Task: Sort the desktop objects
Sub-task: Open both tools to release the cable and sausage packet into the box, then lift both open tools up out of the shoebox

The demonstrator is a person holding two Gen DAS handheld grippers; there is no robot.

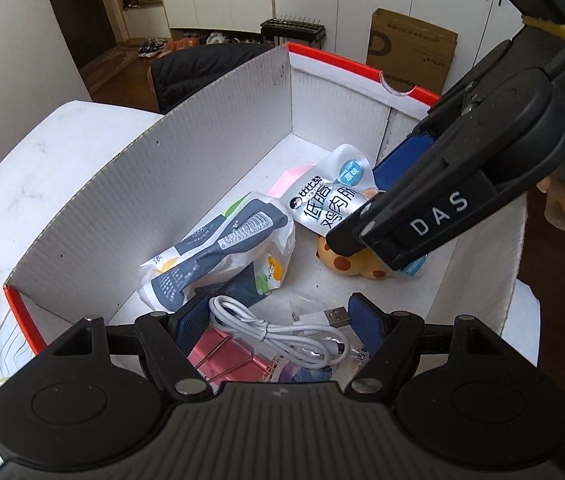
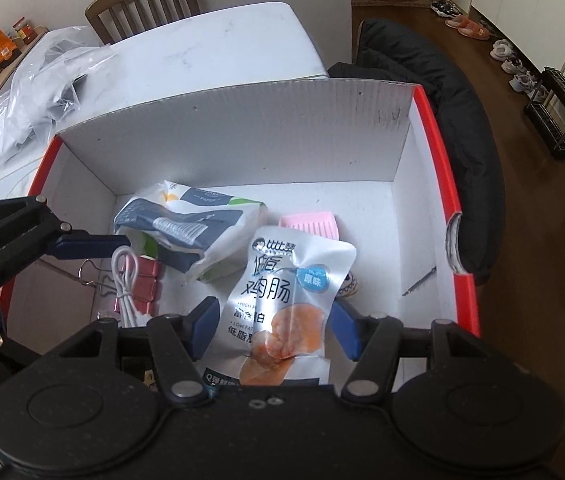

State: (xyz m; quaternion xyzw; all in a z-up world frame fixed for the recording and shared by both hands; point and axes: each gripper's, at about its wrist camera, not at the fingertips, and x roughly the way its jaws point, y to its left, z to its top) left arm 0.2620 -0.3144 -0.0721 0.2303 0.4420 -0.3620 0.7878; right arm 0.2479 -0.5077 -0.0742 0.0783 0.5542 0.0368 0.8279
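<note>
Inside the corrugated white box (image 2: pixel 242 128) with red rims lie a crinkled tissue pack (image 2: pixel 190 224), a ribbed pink tray (image 2: pixel 310 226) and pink binder clips (image 2: pixel 144 280), while the left gripper (image 1: pixel 278 320) gapes over a coiled white USB cable (image 1: pixel 282 336) and the right gripper (image 2: pixel 274 316) straddles a glossy sausage pouch (image 2: pixel 286 292), pads apparently not pressing.

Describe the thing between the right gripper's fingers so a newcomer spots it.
Look inside the white cardboard box with red rim on the table. Between the right gripper fingers lies a silver snack pouch, the only shiny packet, with big black Chinese characters, a blue badge and an orange food picture.
</note>
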